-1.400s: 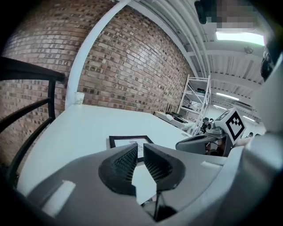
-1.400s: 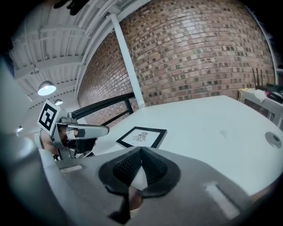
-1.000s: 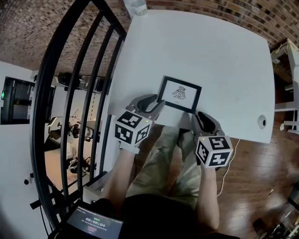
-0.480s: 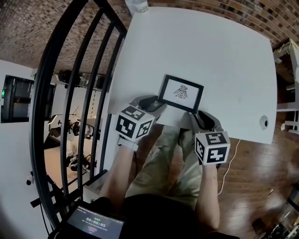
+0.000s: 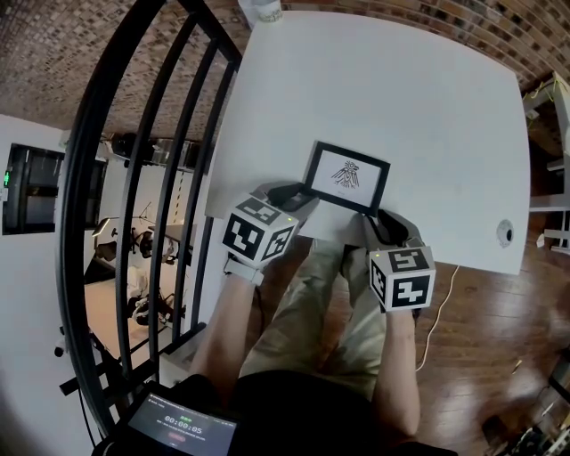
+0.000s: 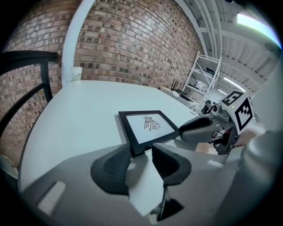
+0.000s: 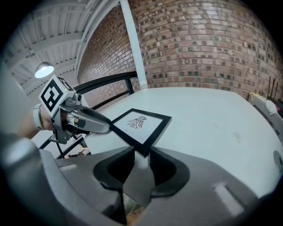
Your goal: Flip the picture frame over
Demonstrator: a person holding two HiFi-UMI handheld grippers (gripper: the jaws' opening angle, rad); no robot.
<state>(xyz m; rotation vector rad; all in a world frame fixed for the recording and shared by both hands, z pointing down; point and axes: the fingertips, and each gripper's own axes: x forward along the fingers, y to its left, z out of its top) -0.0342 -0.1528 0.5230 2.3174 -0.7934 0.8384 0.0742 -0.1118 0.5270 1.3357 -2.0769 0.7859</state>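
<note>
The black picture frame (image 5: 347,176) lies flat on the white table (image 5: 401,98), face up, with a bird drawing under its glass. My left gripper (image 5: 292,194) is at its near left corner. In the left gripper view that corner (image 6: 138,150) reaches the tips of my left gripper (image 6: 140,160), and the pads do not press on it. The jaws have just been opening, then came in slightly. My right gripper (image 5: 385,223) is open at the near right corner. That corner (image 7: 145,152) sits at the mouth of the right gripper (image 7: 141,161), whose jaws have just been opening.
A paper cup (image 5: 263,11) stands at the table's far left corner. A black railing (image 5: 142,178) runs along the left. A round cable hole (image 5: 504,232) is near the right front edge. The person's legs (image 5: 312,312) are below the front edge.
Both grippers' jaws stand wider at the frame's near corners than a second ago. The marker cubes shifted slightly. The frame stays flat in about the same spot.
</note>
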